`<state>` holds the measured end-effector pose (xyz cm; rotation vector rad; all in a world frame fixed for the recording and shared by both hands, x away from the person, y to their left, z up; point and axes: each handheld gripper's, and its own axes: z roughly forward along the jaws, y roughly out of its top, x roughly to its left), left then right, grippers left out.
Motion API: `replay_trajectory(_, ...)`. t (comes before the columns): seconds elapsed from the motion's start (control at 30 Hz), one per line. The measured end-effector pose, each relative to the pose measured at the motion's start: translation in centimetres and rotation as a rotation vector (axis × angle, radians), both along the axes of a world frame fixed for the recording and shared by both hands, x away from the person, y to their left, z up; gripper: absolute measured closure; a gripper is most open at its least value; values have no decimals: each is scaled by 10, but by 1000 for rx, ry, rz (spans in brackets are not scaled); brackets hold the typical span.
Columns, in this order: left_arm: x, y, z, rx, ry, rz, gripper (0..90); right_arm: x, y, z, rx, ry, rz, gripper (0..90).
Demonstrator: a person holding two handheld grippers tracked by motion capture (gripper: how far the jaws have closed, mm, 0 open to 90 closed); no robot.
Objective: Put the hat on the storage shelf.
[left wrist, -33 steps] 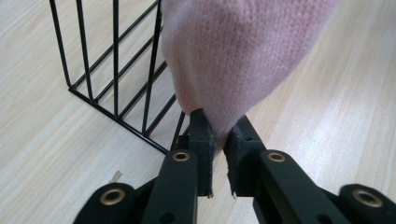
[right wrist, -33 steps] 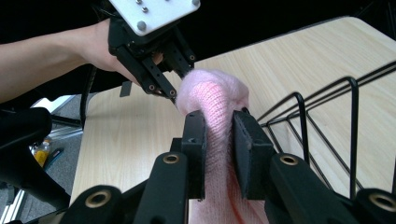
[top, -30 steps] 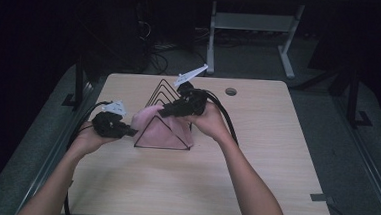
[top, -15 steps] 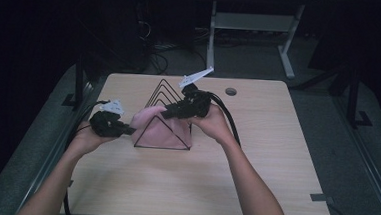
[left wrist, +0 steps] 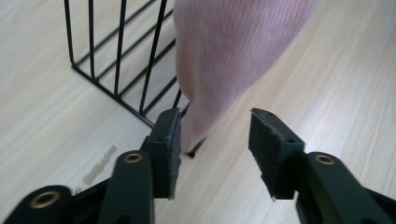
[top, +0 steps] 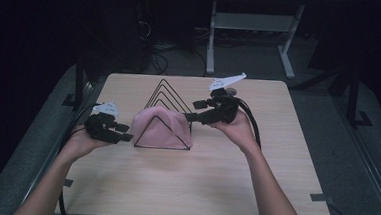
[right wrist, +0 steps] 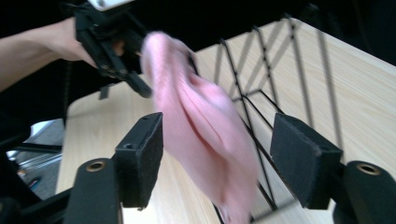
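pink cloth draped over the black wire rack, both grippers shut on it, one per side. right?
Not quite. The pink cloth is draped over the black wire rack, one gripper per side, but both are open: the left gripper and right gripper views show gaps, pads off the cloth.

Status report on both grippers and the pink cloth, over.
Left gripper open, beside the rack. Right gripper open, at its other side. Pink ribbed cloth draped over the black triangular wire rack. Light wooden table otherwise unobstructed.

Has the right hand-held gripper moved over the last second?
Yes. The right hand-held gripper has drawn back rightward, off the pink knitted cloth draped on the black wire triangular rack.
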<state>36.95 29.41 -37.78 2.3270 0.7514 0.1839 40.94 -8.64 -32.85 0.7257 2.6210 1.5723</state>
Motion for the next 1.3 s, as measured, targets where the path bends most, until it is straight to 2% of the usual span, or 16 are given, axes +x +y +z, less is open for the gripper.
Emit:
replay_trajectory(0.1,-5,2,-5,7,9,23,465,-4,-14,-2,-24,-6,-33,310)
replay_trajectory(0.13,-5,2,-5,7,9,23,456,-4,-14,-2,-24,-6,-33,310)
replay_trajectory(0.2,-7,1,-7,-4,15,25,446,-8,-27,-5,-46,-2,-67,297)
replay_trajectory(0.33,-9,1,-9,16,19,22,409,-14,-44,-8,-47,-8,-104,289)
replay_trajectory(0.43,-10,0,-10,10,22,34,391,-18,-53,-11,-54,-13,-122,279)
replay_trajectory(0.57,-12,3,-12,10,11,40,377,-24,-67,-17,-66,3,-147,262)
replay_trajectory(0.67,-14,5,-14,1,18,58,368,-28,-79,-24,-82,25,-165,251)
replay_trajectory(0.87,-16,7,-17,-2,27,71,340,-36,-98,-35,-76,54,-212,206)
replay_trajectory(1.03,-18,6,-20,0,26,71,324,-41,-111,-42,-82,52,-236,199)
replay_trajectory(1.23,-22,4,-27,-5,37,76,320,-50,-127,-51,-82,78,-267,197)
replay_trajectory(1.27,-23,4,-27,6,31,71,310,-52,-130,-53,-87,76,-271,197)
replay_trajectory(1.3,-25,4,-28,-2,35,78,301,-55,-133,-54,-90,71,-277,198)
